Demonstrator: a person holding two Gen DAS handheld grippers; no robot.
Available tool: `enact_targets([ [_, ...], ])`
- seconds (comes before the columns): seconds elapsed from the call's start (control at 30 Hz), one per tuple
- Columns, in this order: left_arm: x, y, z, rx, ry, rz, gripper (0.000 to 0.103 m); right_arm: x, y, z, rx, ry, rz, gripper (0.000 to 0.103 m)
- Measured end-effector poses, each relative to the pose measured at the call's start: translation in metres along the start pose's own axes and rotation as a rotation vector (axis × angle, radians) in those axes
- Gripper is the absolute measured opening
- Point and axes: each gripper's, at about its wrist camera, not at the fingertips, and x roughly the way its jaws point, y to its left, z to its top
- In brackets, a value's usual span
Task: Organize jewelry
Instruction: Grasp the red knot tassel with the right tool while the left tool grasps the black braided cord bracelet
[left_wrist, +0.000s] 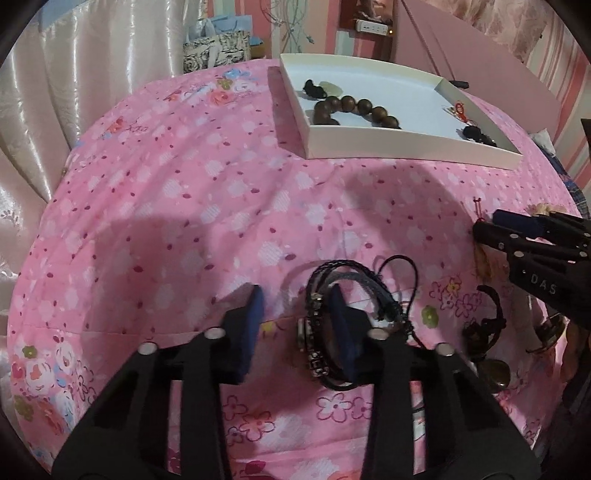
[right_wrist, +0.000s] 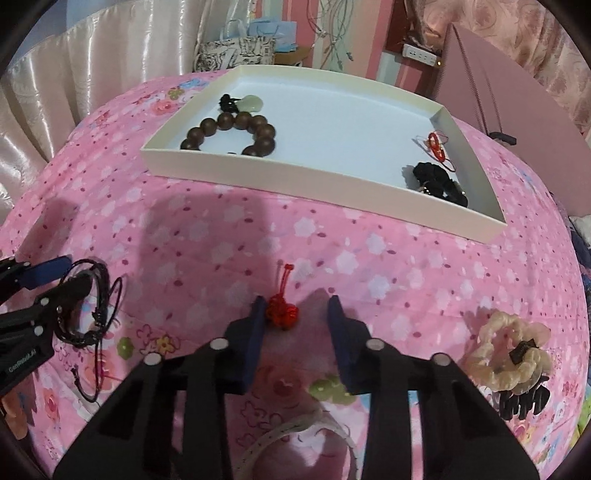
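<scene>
A black braided bracelet (left_wrist: 325, 325) lies on the pink flowered cloth, looped around the right finger of my left gripper (left_wrist: 298, 315). Its band sits between the pads, and cloth shows between it and the left pad, so the jaws stand open. In the right wrist view this gripper (right_wrist: 61, 282) enters at the left edge with the bracelet (right_wrist: 94, 306). My right gripper (right_wrist: 297, 314) is open over a small red knot charm (right_wrist: 282, 312), which touches the left pad only. A white tray (right_wrist: 295, 188) beyond holds a brown bead bracelet (right_wrist: 236, 129) and several small pieces.
A cream hair clip (right_wrist: 509, 350) and a black claw clip (right_wrist: 524, 402) lie at the right. A white hoop (right_wrist: 295, 435) lies under my right gripper. A brown corded pendant (left_wrist: 484, 332) lies right of the bracelet. Curtains hang at the left, and a pink board leans behind the tray.
</scene>
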Motion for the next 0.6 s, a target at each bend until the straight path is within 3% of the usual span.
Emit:
enact_targets([
  [0.17, 0.001, -0.01, -0.001, 0.027, -0.012, 0.01, 0.013, -0.002, 0.003, -0.001, -0.011, -0.006, 0.028, 0.016],
  [0.6, 0.0, -0.011, 0.006, 0.013, -0.029, 0.016, 0.01, -0.017, -0.01, 0.003, 0.002, -0.085, 0.026, 0.013],
])
